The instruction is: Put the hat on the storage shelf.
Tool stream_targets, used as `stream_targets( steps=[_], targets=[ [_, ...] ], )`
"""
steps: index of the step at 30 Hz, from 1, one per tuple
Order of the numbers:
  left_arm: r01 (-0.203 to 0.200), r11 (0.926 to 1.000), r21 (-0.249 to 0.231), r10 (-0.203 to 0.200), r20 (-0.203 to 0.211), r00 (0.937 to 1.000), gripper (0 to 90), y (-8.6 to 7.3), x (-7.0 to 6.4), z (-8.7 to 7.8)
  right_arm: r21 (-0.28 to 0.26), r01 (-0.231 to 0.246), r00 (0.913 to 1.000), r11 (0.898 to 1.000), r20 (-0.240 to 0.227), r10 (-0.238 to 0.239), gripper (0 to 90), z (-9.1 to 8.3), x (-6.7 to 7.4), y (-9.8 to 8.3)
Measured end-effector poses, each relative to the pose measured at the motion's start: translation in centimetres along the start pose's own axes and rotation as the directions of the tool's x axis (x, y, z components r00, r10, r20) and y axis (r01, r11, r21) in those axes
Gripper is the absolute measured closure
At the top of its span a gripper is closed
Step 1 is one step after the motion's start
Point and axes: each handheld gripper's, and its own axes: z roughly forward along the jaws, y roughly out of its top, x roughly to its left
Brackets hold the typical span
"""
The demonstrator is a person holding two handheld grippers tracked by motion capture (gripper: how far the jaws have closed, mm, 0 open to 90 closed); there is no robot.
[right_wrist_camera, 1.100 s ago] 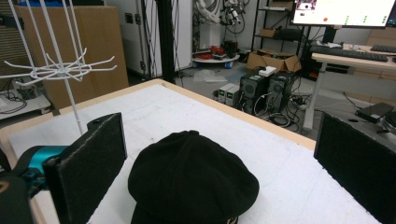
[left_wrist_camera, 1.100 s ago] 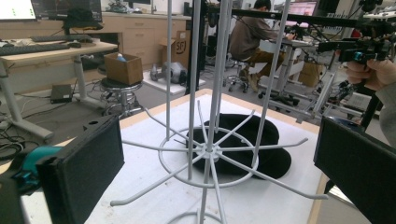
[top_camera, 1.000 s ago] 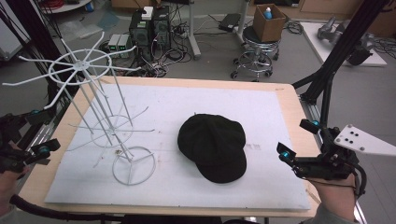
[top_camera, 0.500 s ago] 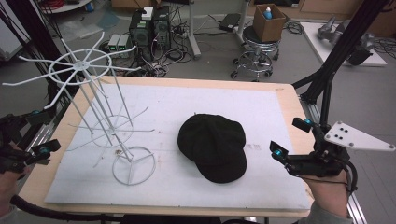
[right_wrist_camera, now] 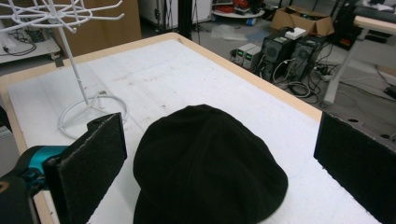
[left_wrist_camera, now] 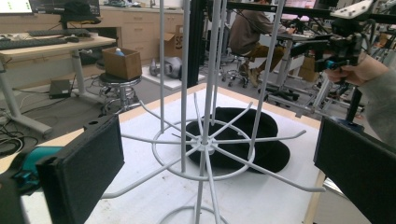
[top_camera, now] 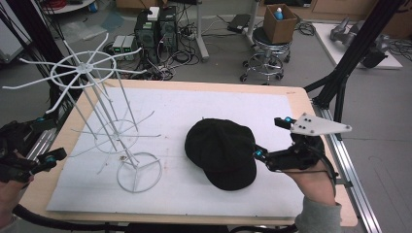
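Right hand-held gripper (top_camera: 269, 140) lines up on the black cap (top_camera: 222, 153)
Its jaws gape wide and empty at the cap's three o'clock; the cap lies flat mid-counter (top_camera: 301, 104), wire rack (top_camera: 104, 121) at nine o'clock.

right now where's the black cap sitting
In the high view the black cap lies flat on the white mat, right of centre, between the white wire rack on its left and the right gripper, whose open jaws face it.

The right gripper (top_camera: 270, 139) has moved in from the table's right edge, close beside the black cap (top_camera: 221, 151).
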Motion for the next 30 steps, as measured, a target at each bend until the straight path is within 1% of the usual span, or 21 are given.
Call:
stream_targets(
  steps=[3,4,6,8,9,11,14,15,16,18,20,21,23,24,25,26,28,30],
  targets=[
    [-0.003,1.0,0.004,0.003,-0.002,1.0,1.8,0.0,0.0,-0.1,0.005,0.008,0.9996,1.0,-0.029,-0.008,1.4,1.5,-0.3,0.7],
    [-0.003,1.0,0.003,0.003,-0.003,1.0,1.8,-0.1,0.0,-0.2,0.005,0.008,0.9996,1.0,-0.029,-0.008,1.4,1.5,-0.3,0.7],
    [-0.001,1.0,0.001,0.001,-0.005,1.0,1.8,-0.1,-0.1,-0.4,-0.001,0.02,0.999,1.0,-0.04,-0.02,1.4,2.0,-0.4,1.1],
    [-0.003,1.0,0.001,0.003,-0.009,1.0,1.8,-0.1,-0.1,-0.5,0.005,0.025,0.998,1.0,-0.058,-0.025,1.4,2.7,-0.4,1.5],
    [-0.001,1.0,0.0,0.001,-0.008,1.0,1.8,-0.1,-0.1,-0.6,0.002,0.037,0.9976,0.999,-0.059,-0.037,1.4,3.0,-0.5,1.6],
    [-0.002,1.0,0.002,0.002,-0.013,0.9999,1.8,-0.1,-0.2,-0.8,0.01,0.038,0.9972,0.999,-0.065,-0.037,1.4,3.5,-0.5,2.0],
    [-0.001,1.0,0.004,0.001,-0.018,0.9998,1.8,-0.2,-0.3,-1.0,0.006,0.039,0.996,0.999,-0.081,-0.039,1.4,4.3,-0.7,2.3],
    [-0.001,1.0,0.006,0.002,-0.021,0.9998,1.8,-0.2,-0.4,-1.1,0.006,0.04,0.9952,0.999,-0.09,-0.039,1.3,4.6,-0.7,2.4],
    [-0.003,1.0,0.007,0.003,-0.022,0.9998,1.8,-0.2,-0.4,-1.1,0.014,0.046,0.9934,0.999,-0.106,-0.045,1.3,5.3,-0.8,2.6],
    [-0.002,0.9999,0.01,0.002,-0.028,0.9996,1.8,-0.3,-0.5,-1.3,0.021,0.05,0.9928,0.999,-0.11,-0.047,1.3,5.6,-0.9,2.7],
    [-0.001,1.0,0.01,0.001,-0.032,0.9995,1.8,-0.3,-0.6,-1.5,0.029,0.054,0.9903,0.998,-0.129,-0.05,1.4,6.3,-0.9,2.9],
    [0.0,1.0,0.009,0.0,-0.036,0.9994,1.8,-0.4,-0.6,-1.6,0.035,0.062,0.9876,0.997,-0.147,-0.056,1.3,7.0,-0.9,3.1],
    [0.0,0.9999,0.012,0.0,-0.04,0.9992,1.8,-0.4,-0.7,-1.9,0.033,0.065,0.9868,0.997,-0.151,-0.059,1.4,7.3,-1.0,3.2],
    [0.001,1.0,0.009,-0.001,-0.043,0.9991,1.8,-0.5,-0.7,-2.0,0.033,0.068,0.984,0.997,-0.167,-0.062,1.4,7.9,-1.1,3.3],
    [0.001,1.0,0.01,-0.001,-0.044,0.999,1.8,-0.5,-0.7,-2.1,0.033,0.068,0.984,0.997,-0.167,-0.062,1.4,7.9,-1.1,3.3],
    [0.001,0.9999,0.01,0.0,-0.045,0.999,1.8,-0.6,-0.7,-2.2,0.033,0.075,0.9799,0.997,-0.188,-0.067,1.4,8.6,-1.2,3.4],
    [0.01,0.9999,0.006,-0.01,-0.05,0.9987,1.8,-0.8,-0.6,-2.4,0.027,0.079,0.9725,0.997,-0.222,-0.071,1.4,9.3,-0.9,3.6],
    [0.015,0.9999,0.008,-0.015,-0.058,0.9982,1.8,-0.9,-0.5,-2.7,0.026,0.084,0.9719,0.996,-0.223,-0.076,1.4,9.6,-0.7,3.8]
  ],
)
